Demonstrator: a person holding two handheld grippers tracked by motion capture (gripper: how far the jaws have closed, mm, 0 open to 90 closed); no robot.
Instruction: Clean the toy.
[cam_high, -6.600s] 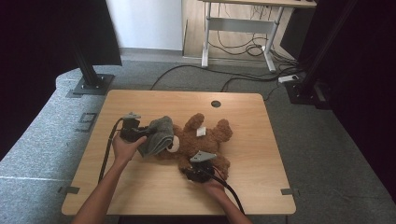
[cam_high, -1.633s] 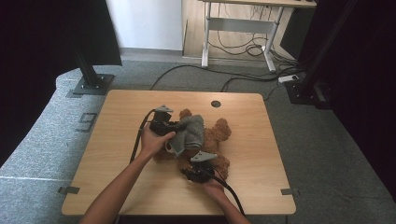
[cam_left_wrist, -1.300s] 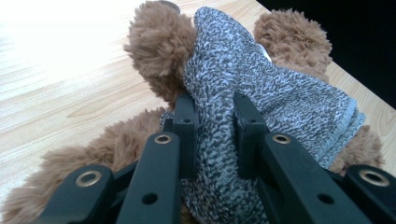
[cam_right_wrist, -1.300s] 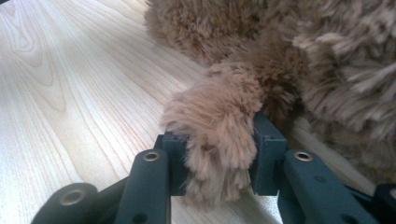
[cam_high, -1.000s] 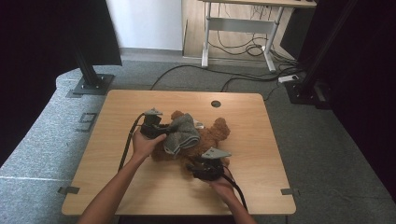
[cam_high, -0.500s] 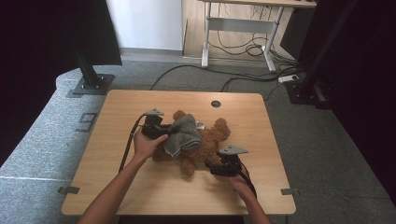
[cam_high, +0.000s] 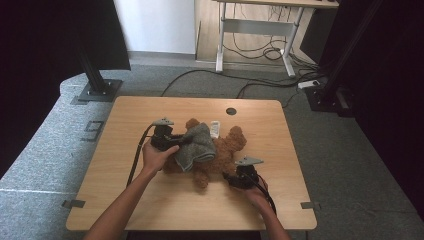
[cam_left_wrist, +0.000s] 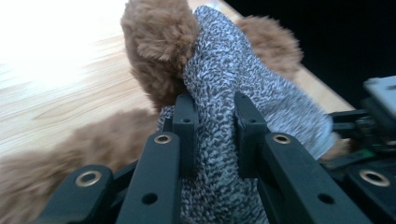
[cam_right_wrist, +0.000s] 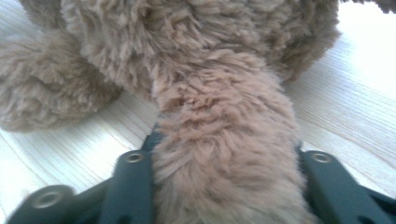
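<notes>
A brown teddy bear (cam_high: 227, 150) lies on the wooden table (cam_high: 150, 205) with a grey knitted garment (cam_high: 196, 147) over its middle. My left gripper (cam_high: 176, 142) is at the bear's left side. In the left gripper view its jaws (cam_left_wrist: 212, 121) are shut on a fold of the garment (cam_left_wrist: 233, 79), beside a furry limb (cam_left_wrist: 159, 42). My right gripper (cam_high: 229, 177) is at the bear's lower right. Its jaws have just been closing, and in the right gripper view they (cam_right_wrist: 224, 154) press on both sides of a furry bear limb (cam_right_wrist: 219, 107).
A white tag (cam_high: 215, 129) lies at the bear's far side. A round cable hole (cam_high: 230, 111) sits near the table's far edge. Cables trail from both grippers toward the front edge. Bare wood surrounds the bear on all sides.
The right gripper has moved to the right along the bear's lower side and closed around a limb. The left gripper has stayed put with the garment in it.
</notes>
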